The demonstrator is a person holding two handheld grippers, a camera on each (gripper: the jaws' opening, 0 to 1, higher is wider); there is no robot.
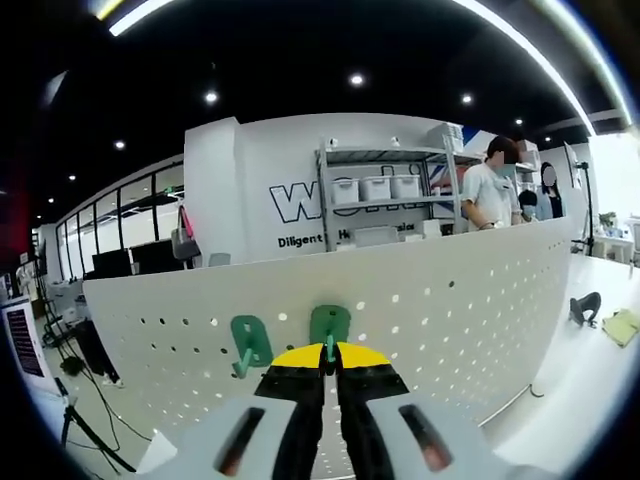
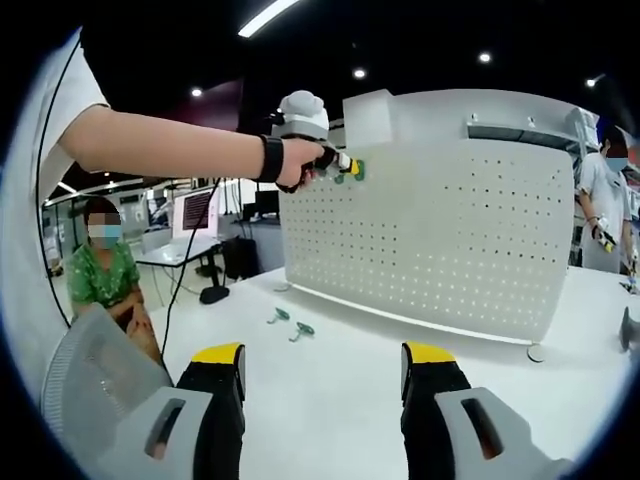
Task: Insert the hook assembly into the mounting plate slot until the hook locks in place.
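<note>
two green hooks (image 2: 291,322) loose on open table (image 2: 330,400) below pegboard (image 2: 440,230)

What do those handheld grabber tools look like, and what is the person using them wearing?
Each gripper has pale grey bodies with dark slots, black jaws and yellow tips: see the left gripper and right gripper. In the right gripper view, the person's arm shows a white short sleeve, a black wristband and a thin black cable.

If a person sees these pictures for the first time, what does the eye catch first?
The big white pegboard standing on the table. In the left gripper view, the left tongs are shut on a green hook at the board, with another green hook mounted beside it. In the right gripper view, the right tongs are open over the table.
</note>
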